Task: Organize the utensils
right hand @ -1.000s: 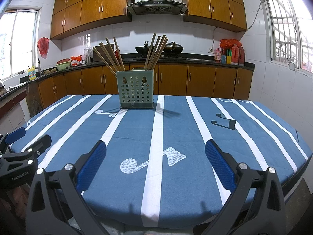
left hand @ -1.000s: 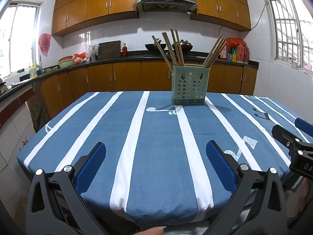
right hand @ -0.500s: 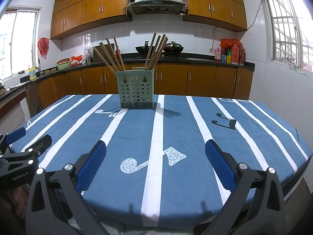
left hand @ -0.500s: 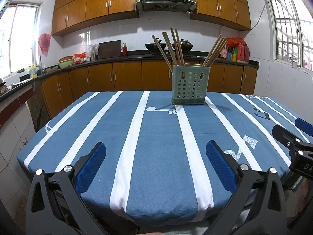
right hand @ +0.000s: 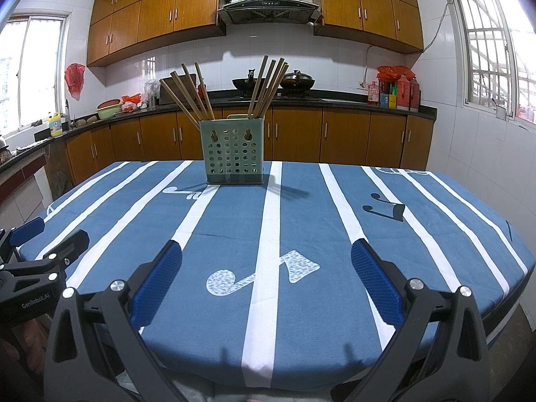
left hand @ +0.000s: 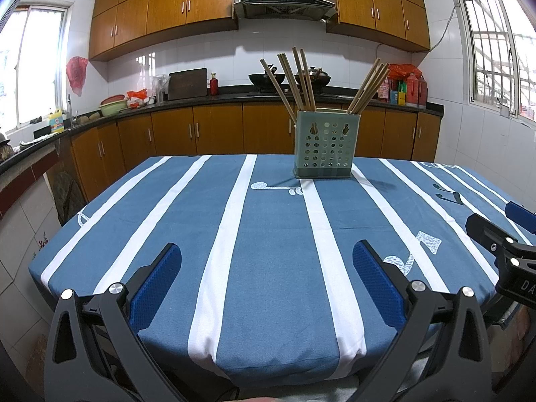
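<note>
A green perforated utensil holder [left hand: 324, 144] [right hand: 234, 150] stands at the far middle of the table, with several wooden chopsticks [left hand: 298, 78] [right hand: 268, 87] fanned out of it in two bunches. My left gripper [left hand: 266, 264] hovers over the near table edge, open, with nothing between its blue pads. My right gripper [right hand: 266, 264] is likewise open and empty at the near edge. Each gripper shows at the side of the other's view: the right gripper [left hand: 502, 234] and the left gripper [right hand: 40, 248]. Both are far from the holder.
The table [left hand: 268, 234] wears a blue cloth with white stripes and music notes. Behind it runs a kitchen counter [left hand: 201, 100] with woks, bottles and bowls, under wooden cabinets. Windows are at both sides.
</note>
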{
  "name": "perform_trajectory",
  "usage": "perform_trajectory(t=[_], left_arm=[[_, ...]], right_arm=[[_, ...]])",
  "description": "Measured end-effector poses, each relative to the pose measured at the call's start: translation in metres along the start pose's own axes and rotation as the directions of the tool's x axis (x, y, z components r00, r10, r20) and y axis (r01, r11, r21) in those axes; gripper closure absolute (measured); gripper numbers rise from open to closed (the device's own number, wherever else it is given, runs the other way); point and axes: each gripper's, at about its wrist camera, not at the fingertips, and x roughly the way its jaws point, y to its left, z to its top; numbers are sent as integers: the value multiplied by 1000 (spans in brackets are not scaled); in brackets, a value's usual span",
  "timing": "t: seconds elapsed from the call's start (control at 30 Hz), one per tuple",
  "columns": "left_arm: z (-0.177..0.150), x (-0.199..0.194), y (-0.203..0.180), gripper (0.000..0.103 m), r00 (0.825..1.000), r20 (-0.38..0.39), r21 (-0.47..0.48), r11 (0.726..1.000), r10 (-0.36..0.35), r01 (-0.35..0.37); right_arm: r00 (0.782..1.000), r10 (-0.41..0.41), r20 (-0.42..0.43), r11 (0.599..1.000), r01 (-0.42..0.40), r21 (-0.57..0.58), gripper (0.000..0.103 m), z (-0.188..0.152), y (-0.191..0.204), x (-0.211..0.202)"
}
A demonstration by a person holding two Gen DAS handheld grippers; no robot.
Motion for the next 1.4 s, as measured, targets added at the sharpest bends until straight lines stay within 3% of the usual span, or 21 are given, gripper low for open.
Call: perform_trajectory(t=[1.4], left_arm=[[-3, 0, 1, 2, 1000, -4, -2, 1000, 1, -1]], right_arm=[[1000, 1, -1, 1000, -1, 2, 4, 2, -1, -1]])
